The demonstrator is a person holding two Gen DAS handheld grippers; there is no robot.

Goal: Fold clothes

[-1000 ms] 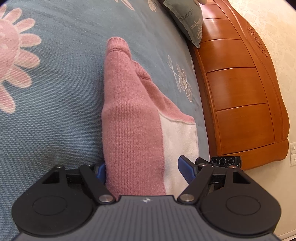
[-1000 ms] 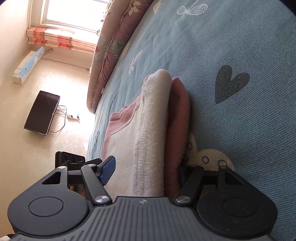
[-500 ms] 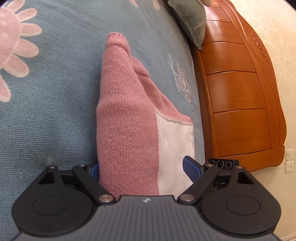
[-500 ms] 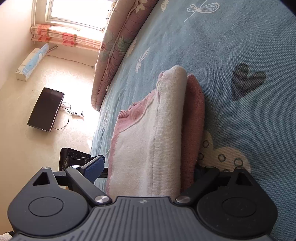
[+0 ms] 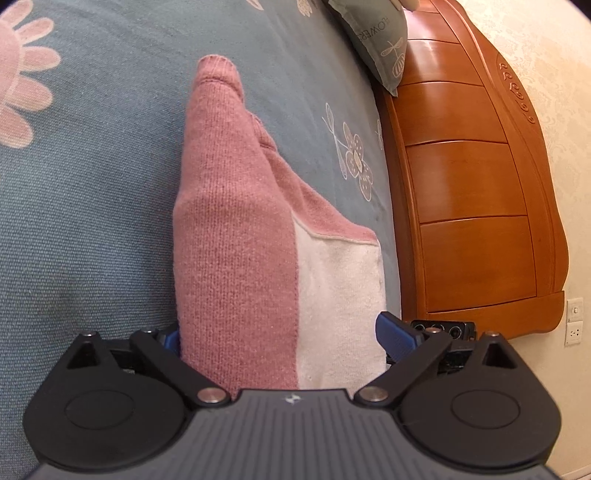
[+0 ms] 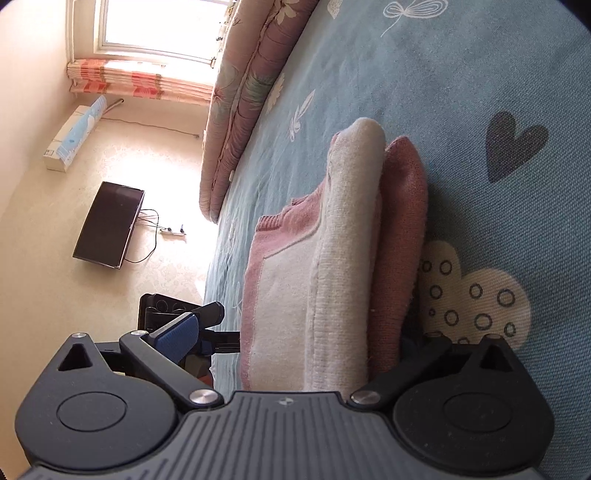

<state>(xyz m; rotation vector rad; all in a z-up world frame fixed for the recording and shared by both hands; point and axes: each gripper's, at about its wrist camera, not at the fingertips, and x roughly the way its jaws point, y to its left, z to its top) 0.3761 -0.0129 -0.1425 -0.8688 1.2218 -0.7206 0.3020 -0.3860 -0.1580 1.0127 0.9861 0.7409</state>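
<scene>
both jaws have just been opening, left gripper and right gripper released around the folded sweater on the bed; next, backing both off cleanly.

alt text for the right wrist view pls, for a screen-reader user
The open right gripper straddles the edge of a folded pink-and-cream sweater lying on a blue patterned bedspread, its jaws having just opened. Beyond the bed: sunlit floor, a dark screen, a window.

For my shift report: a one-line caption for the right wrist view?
Right gripper, jaws just opened wide, straddles the folded pink-and-white sweater on the blue bedspread.
</scene>
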